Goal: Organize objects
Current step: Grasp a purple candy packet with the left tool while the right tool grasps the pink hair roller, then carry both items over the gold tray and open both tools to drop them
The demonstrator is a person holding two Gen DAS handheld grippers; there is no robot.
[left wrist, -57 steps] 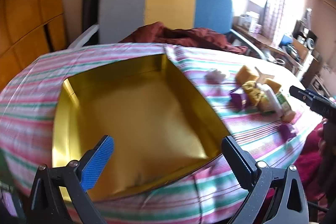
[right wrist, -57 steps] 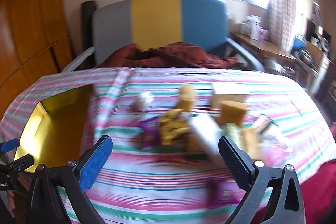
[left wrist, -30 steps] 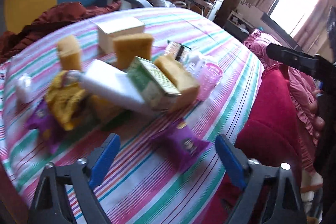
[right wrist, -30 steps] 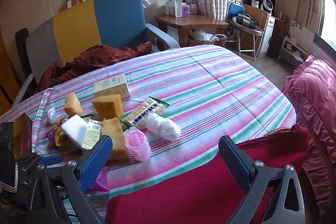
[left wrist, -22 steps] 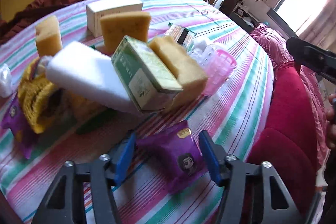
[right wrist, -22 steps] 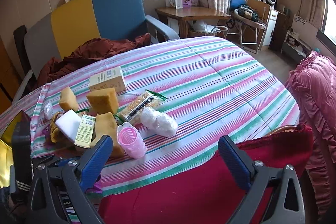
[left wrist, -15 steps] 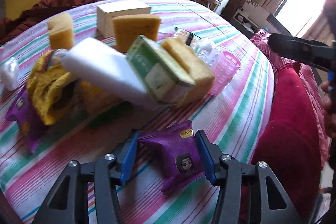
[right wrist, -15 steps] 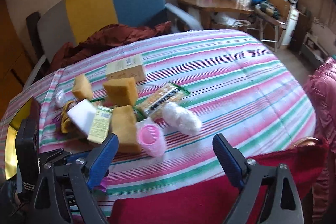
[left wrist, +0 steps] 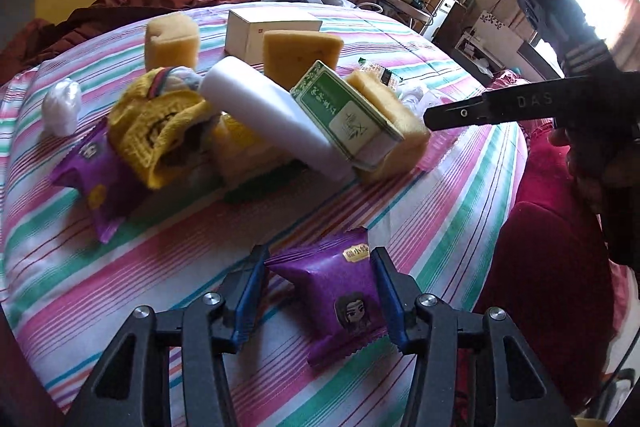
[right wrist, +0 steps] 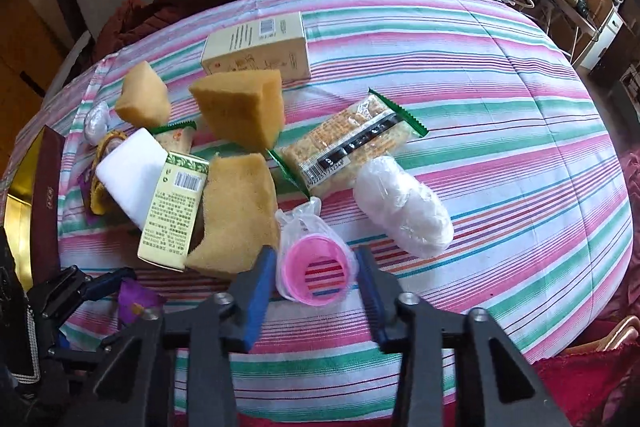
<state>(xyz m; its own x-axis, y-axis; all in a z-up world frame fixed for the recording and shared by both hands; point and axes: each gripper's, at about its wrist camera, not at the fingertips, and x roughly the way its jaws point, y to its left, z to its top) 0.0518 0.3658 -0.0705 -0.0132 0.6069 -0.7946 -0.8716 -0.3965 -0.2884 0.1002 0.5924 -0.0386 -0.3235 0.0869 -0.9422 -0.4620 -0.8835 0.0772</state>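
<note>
My left gripper (left wrist: 318, 281) is closed down on the purple packet (left wrist: 334, 293), blue pads touching both its sides; packet lies flat on the striped cloth (left wrist: 440, 195) at 6 o'clock in the left view. My right gripper (right wrist: 316, 273) has just closed in to a narrow gap around the pink cup (right wrist: 320, 273), which lies on its side, mouth toward the camera, in clear wrap. Pads sit tight against the wrap on both sides. Pile from the right view: sponge (right wrist: 240, 211) at 10 o'clock, touching the cup's wrap; green box (right wrist: 174, 207) leaning on it further left; white block (right wrist: 134, 179) beyond. Cracker pack (right wrist: 352, 143) at 12, white bag (right wrist: 404, 205) at 2. Second purple packet (left wrist: 94, 179) at 9 o'clock in the left view, under the yellow cloth roll (left wrist: 160, 131).
</note>
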